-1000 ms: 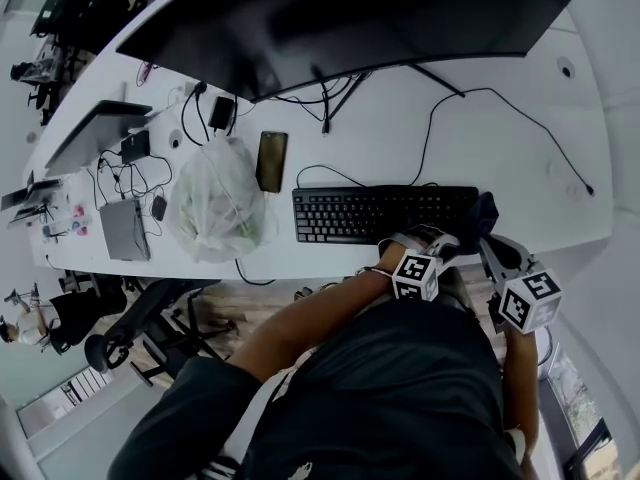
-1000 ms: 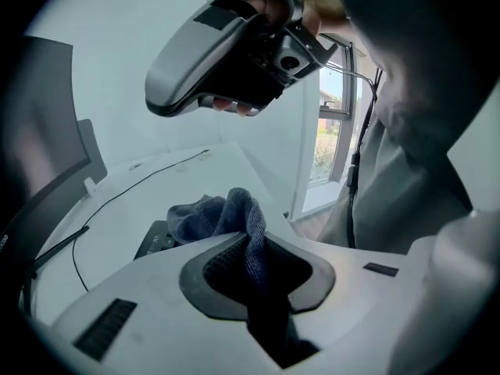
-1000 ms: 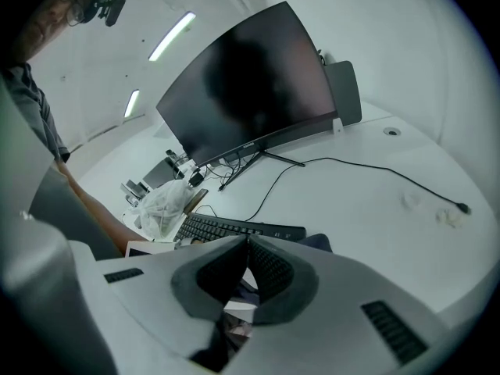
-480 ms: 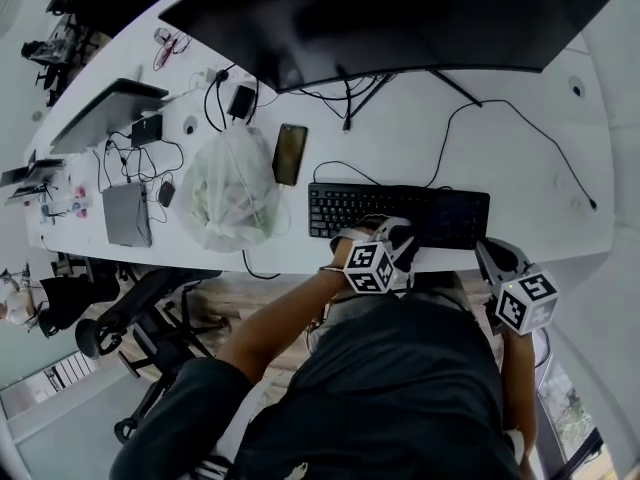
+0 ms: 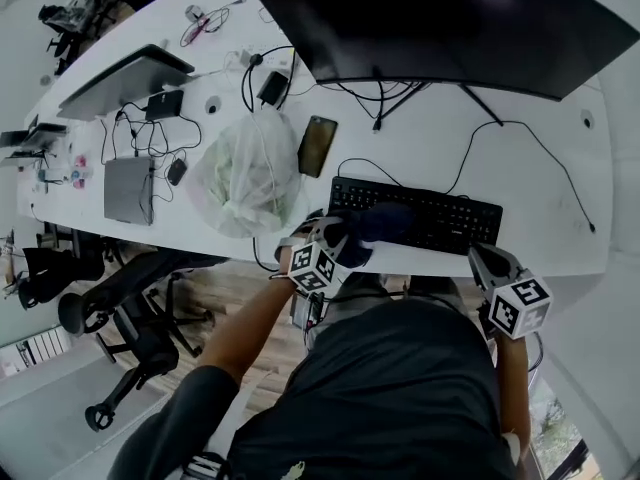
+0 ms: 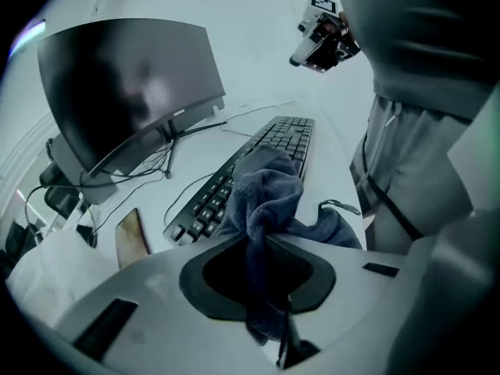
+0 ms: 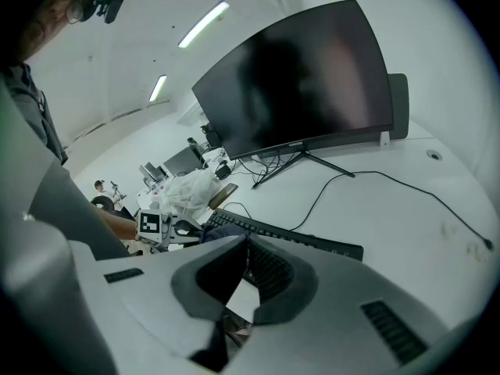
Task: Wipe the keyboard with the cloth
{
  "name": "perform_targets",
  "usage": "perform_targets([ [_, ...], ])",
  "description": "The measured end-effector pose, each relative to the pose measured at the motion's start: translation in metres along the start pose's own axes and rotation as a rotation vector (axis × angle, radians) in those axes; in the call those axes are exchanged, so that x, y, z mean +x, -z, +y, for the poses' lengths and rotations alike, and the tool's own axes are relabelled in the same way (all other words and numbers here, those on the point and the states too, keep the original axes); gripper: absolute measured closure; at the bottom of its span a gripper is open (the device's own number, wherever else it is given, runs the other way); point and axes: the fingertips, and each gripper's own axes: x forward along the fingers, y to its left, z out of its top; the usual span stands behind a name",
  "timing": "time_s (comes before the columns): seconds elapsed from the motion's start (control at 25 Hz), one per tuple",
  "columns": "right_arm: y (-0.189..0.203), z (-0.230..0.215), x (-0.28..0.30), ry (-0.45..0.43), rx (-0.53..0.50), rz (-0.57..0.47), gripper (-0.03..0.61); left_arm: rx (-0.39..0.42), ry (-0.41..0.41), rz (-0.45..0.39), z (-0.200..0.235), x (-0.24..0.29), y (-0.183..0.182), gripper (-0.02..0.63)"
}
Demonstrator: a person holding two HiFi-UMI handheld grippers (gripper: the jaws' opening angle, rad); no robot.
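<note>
1. A white surface [image 5: 540, 208] carries a dark curved monitor [image 5: 450, 18].
2. A black keyboard [image 5: 455, 226] lies near its front edge.
3. The dark cloth [image 6: 266, 198], pinched in the left gripper [image 6: 262, 244], rests on the keyboard's left part.
4. The right gripper [image 7: 244, 244], its jaws together and empty, hangs near the right end.

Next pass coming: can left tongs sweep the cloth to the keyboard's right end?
Probably yes: left tongs grip the cloth on the keyboard's left part, its other keys lie bare, and the right tongs hang at the desk edge.
</note>
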Motion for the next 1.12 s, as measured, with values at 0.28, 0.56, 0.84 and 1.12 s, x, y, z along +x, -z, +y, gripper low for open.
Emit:
perform_targets([
  [0.28, -0.022, 0.025, -0.002, 0.000, -0.072, -0.035, 0.568, -0.144, -0.173, 0.033, 0.032, -0.068, 0.036, 0.565],
  [0.56, -0.066, 0.075, -0.026, -0.091, -0.278, -0.208, 0.571, -0.471, -0.309, -0.380, 0.083, -0.166, -0.053, 0.565],
  [0.84, -0.089, 0.089, -0.041, -0.089, -0.339, -0.279, 0.571, -0.544, -0.355, -0.606, 0.107, -0.218, -0.105, 0.565],
  [1.12, -0.083, 0.072, -0.063, -0.026, -0.305, -0.301, 0.571, -0.495, -0.367, -0.683, 0.125, -0.236, -0.133, 0.565],
])
